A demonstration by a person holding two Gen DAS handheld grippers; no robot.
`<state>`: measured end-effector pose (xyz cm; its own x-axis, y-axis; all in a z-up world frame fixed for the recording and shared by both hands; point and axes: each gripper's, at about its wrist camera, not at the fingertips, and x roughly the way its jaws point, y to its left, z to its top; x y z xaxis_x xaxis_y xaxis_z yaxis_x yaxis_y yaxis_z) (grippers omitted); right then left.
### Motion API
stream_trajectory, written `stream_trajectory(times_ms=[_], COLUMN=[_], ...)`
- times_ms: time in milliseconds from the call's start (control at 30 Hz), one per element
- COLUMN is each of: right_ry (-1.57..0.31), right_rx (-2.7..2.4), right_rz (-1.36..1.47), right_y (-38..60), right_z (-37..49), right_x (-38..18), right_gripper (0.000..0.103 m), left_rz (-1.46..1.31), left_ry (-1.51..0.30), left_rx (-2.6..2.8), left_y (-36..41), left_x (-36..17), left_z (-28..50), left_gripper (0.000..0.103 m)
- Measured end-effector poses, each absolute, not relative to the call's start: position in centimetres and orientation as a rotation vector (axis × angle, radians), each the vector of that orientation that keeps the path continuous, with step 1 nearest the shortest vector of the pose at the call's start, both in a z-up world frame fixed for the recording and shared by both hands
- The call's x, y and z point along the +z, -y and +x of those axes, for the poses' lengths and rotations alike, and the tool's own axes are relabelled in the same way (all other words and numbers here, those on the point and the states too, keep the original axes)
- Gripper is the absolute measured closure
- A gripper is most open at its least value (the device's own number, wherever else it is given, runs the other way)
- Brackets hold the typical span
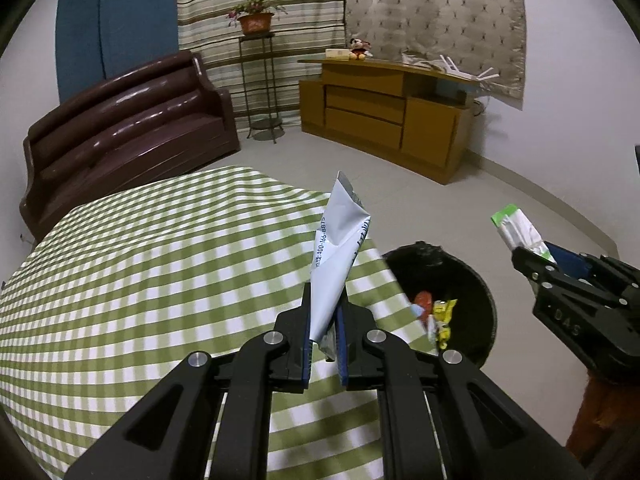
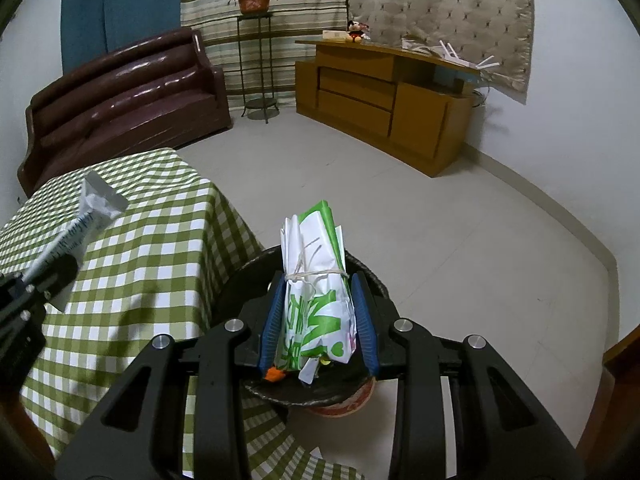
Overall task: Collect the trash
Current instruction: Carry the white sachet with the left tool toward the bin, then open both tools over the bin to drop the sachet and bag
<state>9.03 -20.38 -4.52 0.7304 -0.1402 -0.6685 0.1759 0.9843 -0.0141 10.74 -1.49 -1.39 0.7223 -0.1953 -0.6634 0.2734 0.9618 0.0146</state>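
Note:
My left gripper [image 1: 325, 312] is shut on a crumpled white tube wrapper [image 1: 340, 248] and holds it above the right edge of the green checked table [image 1: 140, 280]. It also shows at the left of the right wrist view [image 2: 80, 228]. My right gripper [image 2: 318, 304] is shut on a folded white and green paper bag tied with string [image 2: 316, 280], right above the black-lined trash bin [image 2: 376, 280]. In the left wrist view the bin [image 1: 476, 280] stands on the floor beside the table, with orange and yellow wrappers [image 1: 434, 308] inside. The right gripper [image 1: 536, 256] and its bag [image 1: 518, 228] show beyond the bin.
A dark brown sofa [image 1: 128, 120] stands behind the table. A plant stand with a potted plant [image 1: 256, 20] and a wooden cabinet [image 1: 384, 112] line the far wall. Bare tiled floor [image 2: 400, 184] lies between the bin and the cabinet.

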Motion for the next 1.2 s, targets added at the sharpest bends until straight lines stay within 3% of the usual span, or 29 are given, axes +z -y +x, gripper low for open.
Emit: stream_trajectory(times_ms=[1200], right_ry=[-0.758], right_rx=[-0.188], right_rz=[0.122], right_y=[24.4], right_z=[11.9], right_x=[-7.7], right_gripper=[0.07], left_rz=[0.166], left_ry=[-0.779], left_rx=[-0.327], left_y=[9.5], left_x=[-5.0], left_z=[12.9], left_gripper=[0.089])
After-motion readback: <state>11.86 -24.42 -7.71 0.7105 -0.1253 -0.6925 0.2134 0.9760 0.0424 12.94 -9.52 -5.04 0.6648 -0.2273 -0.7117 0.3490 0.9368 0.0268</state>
